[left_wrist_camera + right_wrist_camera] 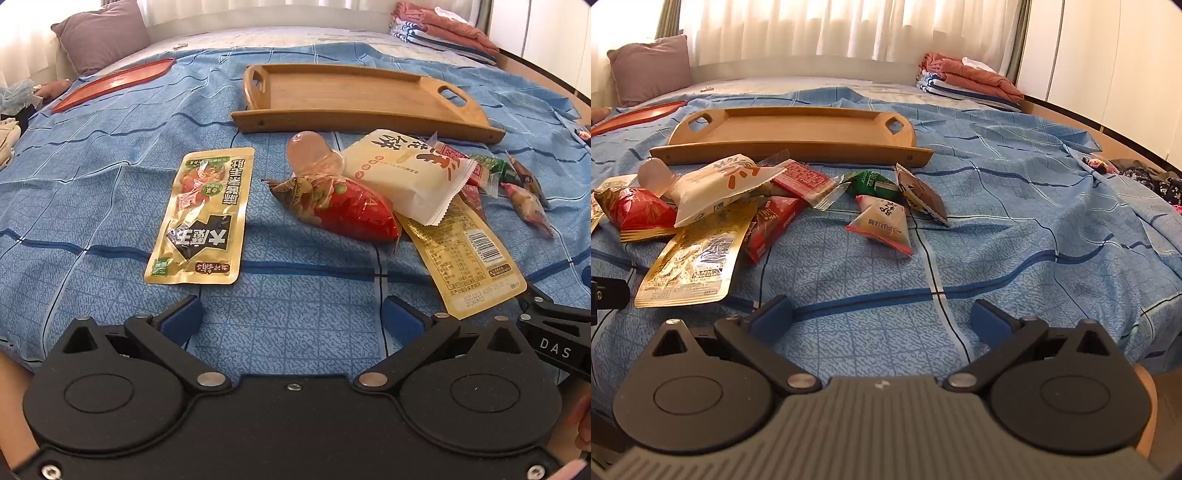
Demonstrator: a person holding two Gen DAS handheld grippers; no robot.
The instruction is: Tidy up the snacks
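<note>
A wide bed [1015,206] fills the room, spread with a blue checked sheet [92,192] that wrinkles toward the far side. Behind it, pale curtains [820,29] glow with daylight from the window. A mauve pillow [650,68] leans in the far left corner. Folded bedding [967,83], pink over blue-and-white stripes, sits stacked in the far right corner. White cupboard doors [1108,62] line the right wall. A low headboard [812,66] runs beneath the curtains.
</note>
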